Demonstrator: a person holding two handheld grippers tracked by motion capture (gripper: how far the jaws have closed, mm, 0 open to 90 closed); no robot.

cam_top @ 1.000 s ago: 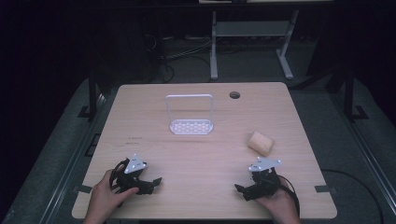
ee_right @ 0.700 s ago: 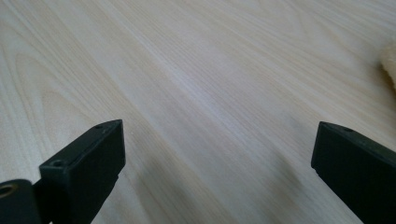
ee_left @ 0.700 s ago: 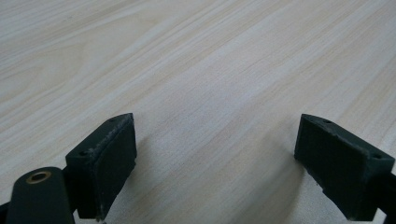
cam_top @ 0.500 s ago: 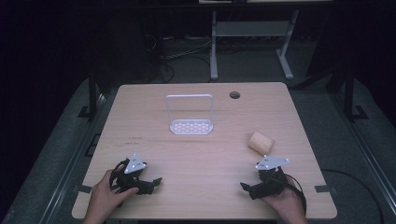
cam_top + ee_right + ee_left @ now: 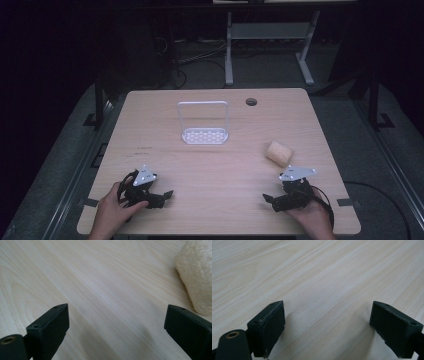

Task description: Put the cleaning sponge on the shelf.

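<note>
Right gripper view, sponge (image 5: pixel 195 275) beyond right finger, untouched, right gripper (image 5: pixel 116 332) spread.

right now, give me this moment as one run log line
left hand-held gripper: open, empty, low over table | right hand-held gripper: open, empty, near fuzzy cream roll | white rack: untouched
</note>
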